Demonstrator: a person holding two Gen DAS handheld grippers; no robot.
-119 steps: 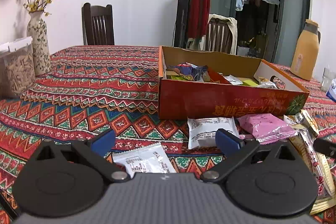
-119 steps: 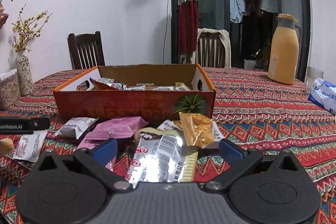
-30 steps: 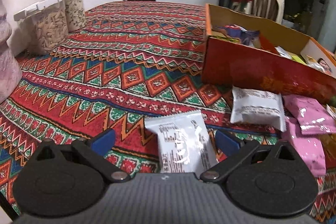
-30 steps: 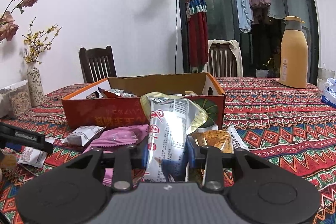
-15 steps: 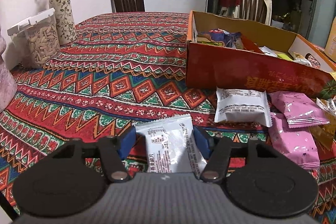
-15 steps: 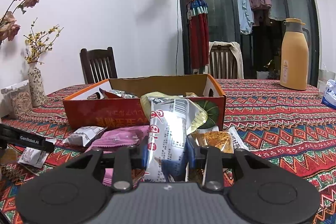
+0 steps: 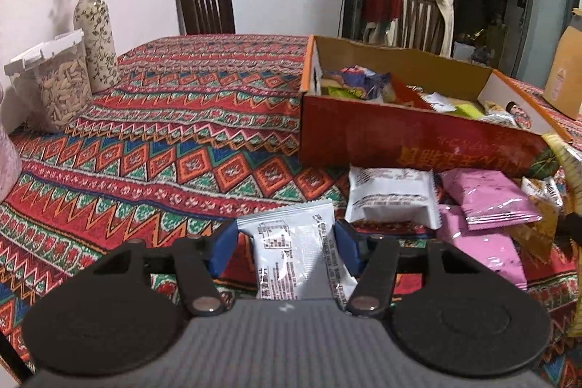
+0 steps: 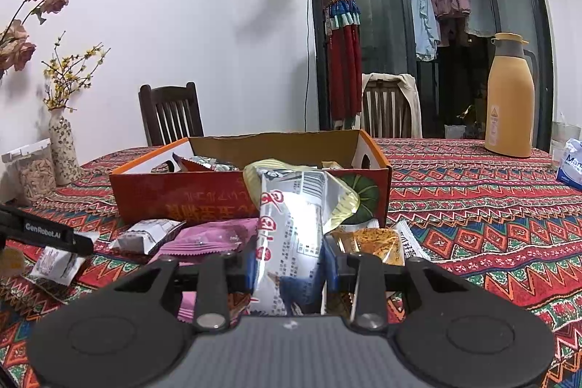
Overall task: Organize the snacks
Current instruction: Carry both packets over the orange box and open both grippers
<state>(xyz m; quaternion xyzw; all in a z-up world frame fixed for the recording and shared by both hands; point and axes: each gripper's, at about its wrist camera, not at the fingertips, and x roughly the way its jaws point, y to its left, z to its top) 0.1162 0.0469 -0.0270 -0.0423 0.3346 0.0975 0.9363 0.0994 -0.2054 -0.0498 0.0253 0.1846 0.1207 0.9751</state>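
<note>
My left gripper (image 7: 285, 248) is shut on a white snack packet (image 7: 291, 250) and holds it just above the tablecloth. My right gripper (image 8: 289, 264) is shut on a long silver snack bag (image 8: 291, 228), held upright in front of the orange cardboard box (image 8: 189, 191). The box (image 7: 400, 140) holds several snacks. Loose on the cloth before it lie a white packet (image 7: 393, 199), pink packets (image 7: 487, 195) and an orange packet (image 8: 367, 239). The left gripper's arm (image 8: 47, 231) and its packet (image 8: 54, 262) show at the far left of the right wrist view.
A patterned tablecloth (image 7: 163, 148) covers the table. A clear jar of seeds (image 7: 54, 86) and a flower vase (image 7: 95, 35) stand at the left. A yellow thermos (image 8: 511, 97) and a tissue pack (image 8: 571, 162) stand at the right. Chairs (image 7: 203, 0) stand behind.
My left gripper has closed on the white packet and lifted it slightly. My right gripper keeps hold of the silver bag and has risen a little.
</note>
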